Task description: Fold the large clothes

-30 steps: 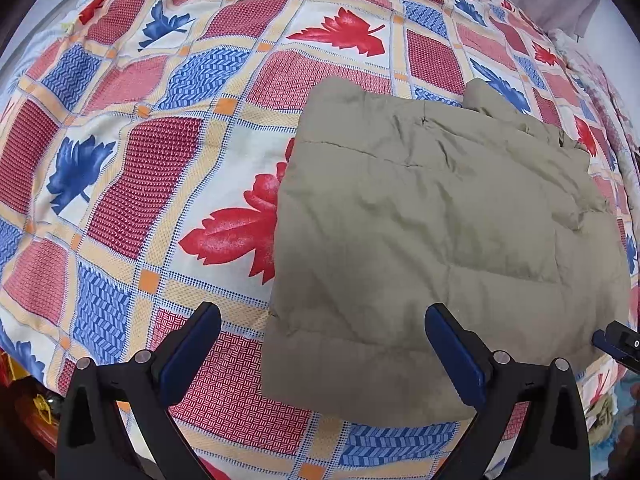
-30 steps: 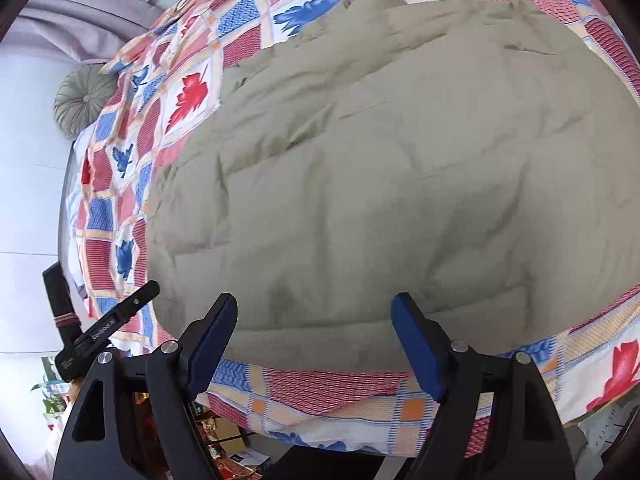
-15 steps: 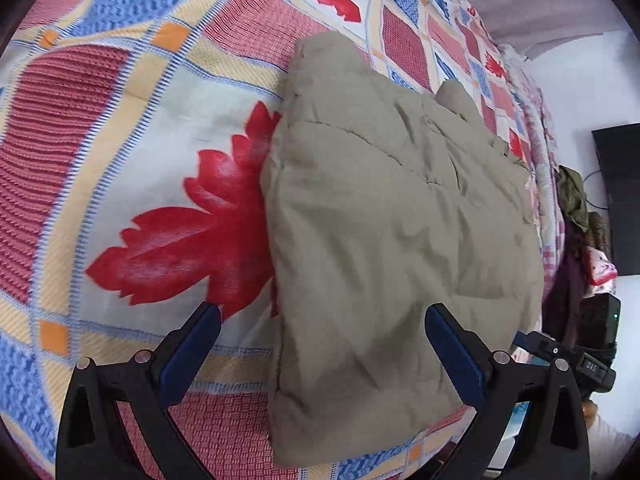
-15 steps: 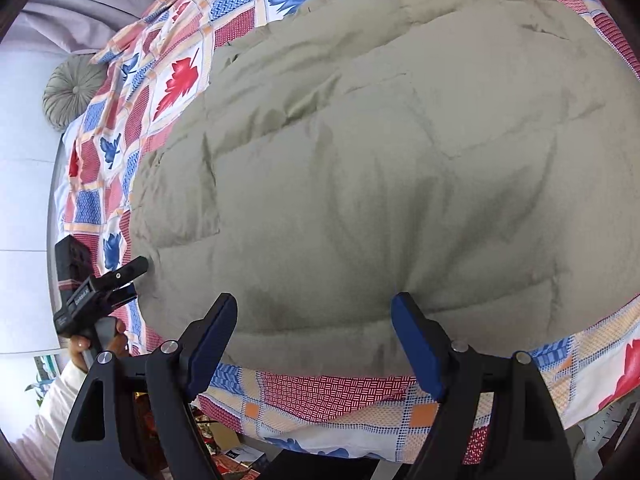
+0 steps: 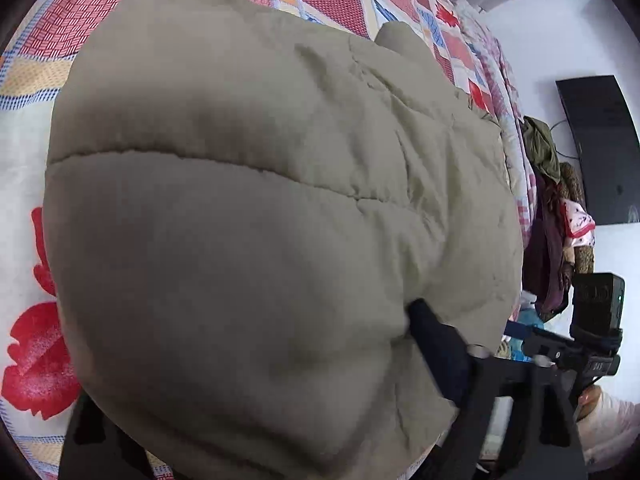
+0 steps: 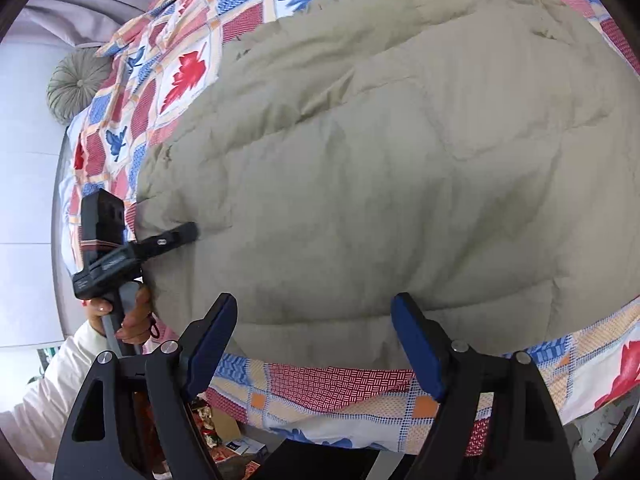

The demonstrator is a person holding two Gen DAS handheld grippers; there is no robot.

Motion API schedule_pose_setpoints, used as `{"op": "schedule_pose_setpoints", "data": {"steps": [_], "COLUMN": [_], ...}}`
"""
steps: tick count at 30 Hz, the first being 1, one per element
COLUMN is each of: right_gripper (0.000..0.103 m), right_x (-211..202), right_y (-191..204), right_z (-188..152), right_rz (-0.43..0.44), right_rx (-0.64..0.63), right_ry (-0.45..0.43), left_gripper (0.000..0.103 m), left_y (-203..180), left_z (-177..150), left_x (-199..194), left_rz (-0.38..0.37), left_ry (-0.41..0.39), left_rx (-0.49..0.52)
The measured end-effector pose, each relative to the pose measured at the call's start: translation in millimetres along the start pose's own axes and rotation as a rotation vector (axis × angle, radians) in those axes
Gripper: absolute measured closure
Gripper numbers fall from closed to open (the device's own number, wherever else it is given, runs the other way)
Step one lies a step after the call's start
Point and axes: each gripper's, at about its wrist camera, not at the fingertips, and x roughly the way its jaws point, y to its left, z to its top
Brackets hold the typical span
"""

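A khaki padded jacket [image 5: 248, 208] lies folded on the patterned bedspread [image 5: 36, 160] and fills most of both views [image 6: 400, 168]. My left gripper [image 5: 314, 308] is pushed into the jacket's edge. Its right finger [image 5: 436, 348] shows beside the cloth, while the left finger is covered by it. Finger spacing looks wide, so it is open. In the right wrist view the left gripper [image 6: 180, 236] has one finger lying on top of the jacket's left edge. My right gripper [image 6: 316, 340] hangs open just above the jacket's near edge, holding nothing, and appears again [image 5: 516, 330] in the left wrist view.
A person's hand [image 6: 124, 316] in a white sleeve holds the left gripper. A round grey-green cushion [image 6: 76, 84] sits at the bed's far left. Clothes [image 5: 548, 208] hang beside a dark panel [image 5: 596, 148] on the wall. Boxes [image 6: 224, 436] lie on the floor below the bed edge.
The left gripper has dropped and moved right into the jacket's left edge, which now covers its left finger. The right gripper has barely moved.
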Motion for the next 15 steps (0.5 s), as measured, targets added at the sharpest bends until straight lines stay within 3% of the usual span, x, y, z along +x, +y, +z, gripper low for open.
{"op": "schedule_pose_setpoints", "data": {"steps": [1,4,6,7,8,11,15], "right_gripper": [0.021,0.021,0.042,0.068,0.077,0.084,0.084], "right_x": [-3,-14,-19,-18,-16,-10,3], "right_y": [0,-3,-8,-11,-14,-19,-25], "right_z": [1,11,20,26,32,49,74], "right_rz": [-0.002,-0.026,-0.040,-0.058,-0.069,-0.063,-0.042], "right_rx": [-0.006,-0.007,0.000,0.002,0.004,-0.009,-0.029], "right_ry": [-0.012,-0.079,-0.123,-0.134,-0.140,-0.181,-0.216], "left_gripper": [0.065,0.078,0.079,0.079,0.079,0.079,0.079], "left_y": [0,-12,-25,-33,-41,-67,-112], "left_z": [1,5,6,6,6,4,4], "left_x": [-1,-8,-17,-22,-28,-44,-59], "left_rz": [-0.046,-0.058,-0.061,-0.071,-0.081,-0.098,-0.091], "left_ry": [0.009,-0.002,-0.013,-0.023,-0.032,-0.054,-0.074], "left_rx": [-0.016,-0.013,0.000,0.003,0.005,0.020,0.059]}}
